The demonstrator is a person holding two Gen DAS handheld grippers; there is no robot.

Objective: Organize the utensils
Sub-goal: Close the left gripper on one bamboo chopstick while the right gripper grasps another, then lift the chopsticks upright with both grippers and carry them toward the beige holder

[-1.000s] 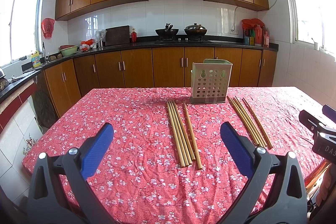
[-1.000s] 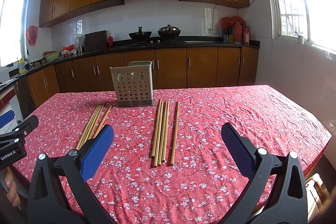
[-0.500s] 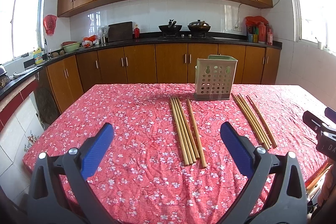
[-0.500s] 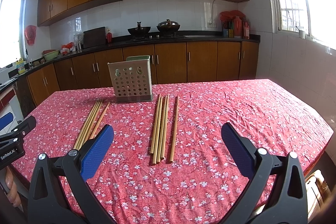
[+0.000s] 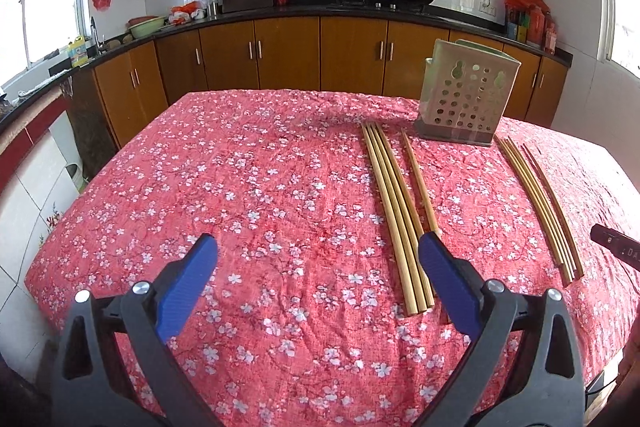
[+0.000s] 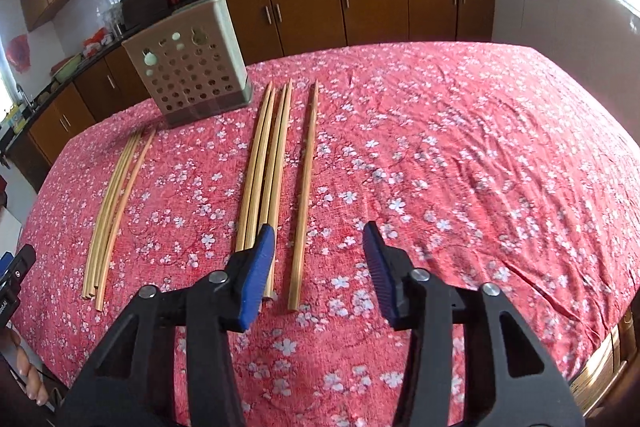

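Bamboo chopsticks lie in two groups on the red floral tablecloth [image 5: 240,195]. In the left wrist view one bundle [image 5: 394,211] and a single stick [image 5: 418,183] lie just left of the perforated utensil holder [image 5: 466,95]; the second group [image 5: 538,203] lies to the right. My left gripper [image 5: 316,267] is open above the cloth, its right finger [image 5: 448,283] over the bundle's near ends. My right gripper [image 6: 318,263] is open, narrower, straddling the near end of a single chopstick [image 6: 304,187] beside a bundle [image 6: 266,163]. The holder [image 6: 188,79] stands behind.
A further chopstick group [image 6: 116,203] lies at the left in the right wrist view. Kitchen cabinets and a black counter [image 5: 280,15] with woks run behind the table. The table edge [image 6: 592,367] drops off at the right.
Both grippers have tilted down and moved in toward the chopsticks. The right gripper's jaws have narrowed around the single stick's end. The left gripper has shifted left of its bundle.
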